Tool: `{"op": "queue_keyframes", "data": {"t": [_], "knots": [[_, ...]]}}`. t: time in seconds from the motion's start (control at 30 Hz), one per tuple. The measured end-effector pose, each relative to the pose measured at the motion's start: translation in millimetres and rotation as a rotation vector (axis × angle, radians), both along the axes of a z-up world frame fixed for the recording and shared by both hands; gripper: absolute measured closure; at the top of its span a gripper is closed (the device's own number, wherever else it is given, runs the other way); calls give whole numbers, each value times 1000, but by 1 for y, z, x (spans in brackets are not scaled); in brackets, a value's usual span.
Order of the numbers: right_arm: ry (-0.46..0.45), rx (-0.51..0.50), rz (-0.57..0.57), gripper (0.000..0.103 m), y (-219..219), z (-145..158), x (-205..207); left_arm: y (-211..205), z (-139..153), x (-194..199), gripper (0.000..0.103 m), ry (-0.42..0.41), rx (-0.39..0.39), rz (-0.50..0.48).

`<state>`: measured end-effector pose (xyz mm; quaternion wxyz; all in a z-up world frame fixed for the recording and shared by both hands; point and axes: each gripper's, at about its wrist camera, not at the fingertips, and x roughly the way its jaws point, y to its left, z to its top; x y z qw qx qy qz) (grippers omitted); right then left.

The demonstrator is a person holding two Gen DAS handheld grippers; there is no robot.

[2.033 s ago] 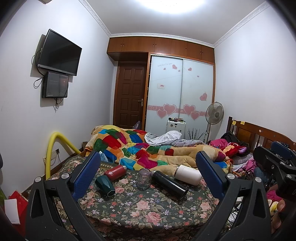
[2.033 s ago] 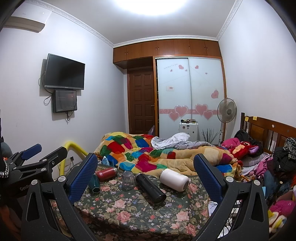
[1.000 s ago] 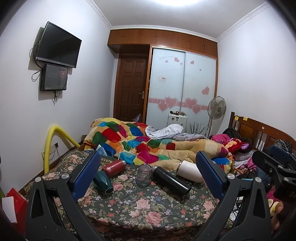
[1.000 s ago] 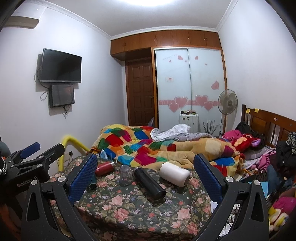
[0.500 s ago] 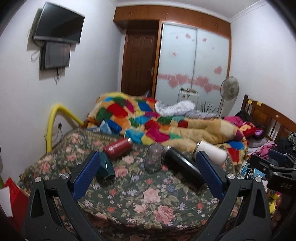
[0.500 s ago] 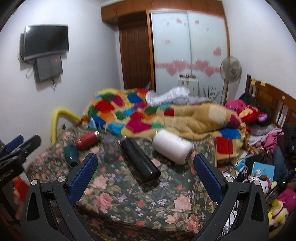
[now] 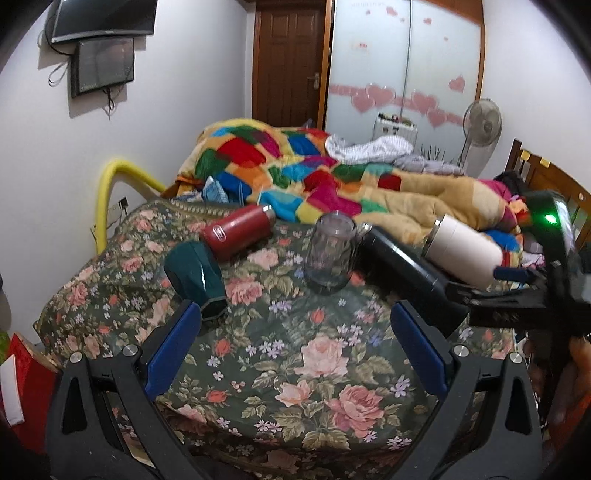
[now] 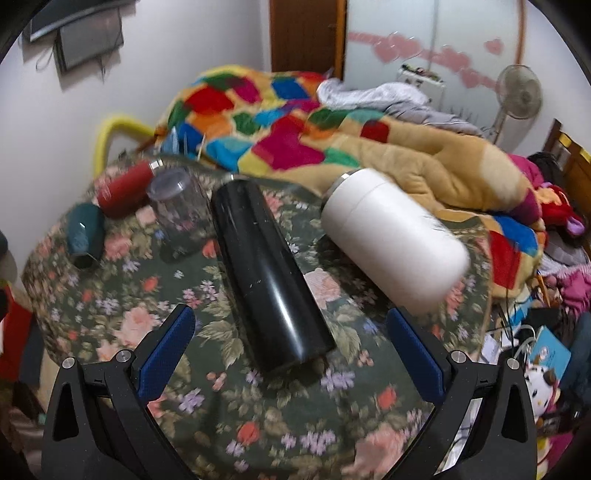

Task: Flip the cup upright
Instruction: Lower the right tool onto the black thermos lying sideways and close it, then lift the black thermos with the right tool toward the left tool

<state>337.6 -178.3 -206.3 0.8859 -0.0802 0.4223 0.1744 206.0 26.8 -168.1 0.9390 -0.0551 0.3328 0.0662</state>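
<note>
Nothing flipped yet: your right tool [image 8: 290,347] and left tool [image 7: 295,343] gape wide, empty; black cup [image 8: 267,275] lies on the counter [image 8: 258,424]

A small white oval logo sits on the red flask [image 7: 236,231] lying on the floral cloth; its lettering is probably too blurred to read.

**What stays out of sight**

The black bottle [image 7: 406,273] has its near end hidden behind the right gripper [image 7: 517,299] at three o'clock. In the right wrist view, motion smears the white bottle [image 8: 395,236] and the flowered cloth [image 8: 258,424]. The television [image 7: 99,16] at eleven o'clock is cropped by the edge.
</note>
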Motion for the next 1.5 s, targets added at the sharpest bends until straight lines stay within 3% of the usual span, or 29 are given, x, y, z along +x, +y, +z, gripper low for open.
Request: {"op": "queue_keyframes", "data": {"t": [0.33,0.43,0.5,0.53,0.8,0.87,1.17,1.5], "knots": [[148,-131,128,3,22,-41,48,10,-17,12,0,39,-8,27],[185,-136,156,13,28,-49,53,12,-20,15,0,46,-14,32],[206,-133,174,27,31,-53,55,12,-22,15,0,48,-14,33],[220,-134,181,29,32,-56,57,12,-22,15,0,47,-13,33],[215,-179,201,31,43,-64,60,14,-21,10,0,42,-3,39],[215,-178,192,39,41,-63,61,15,-21,9,0,43,-8,42],[255,-95,172,40,34,-52,39,13,-11,-3,0,23,13,39],[184,-55,168,41,23,-12,5,10,11,-30,0,-35,17,33]]}}
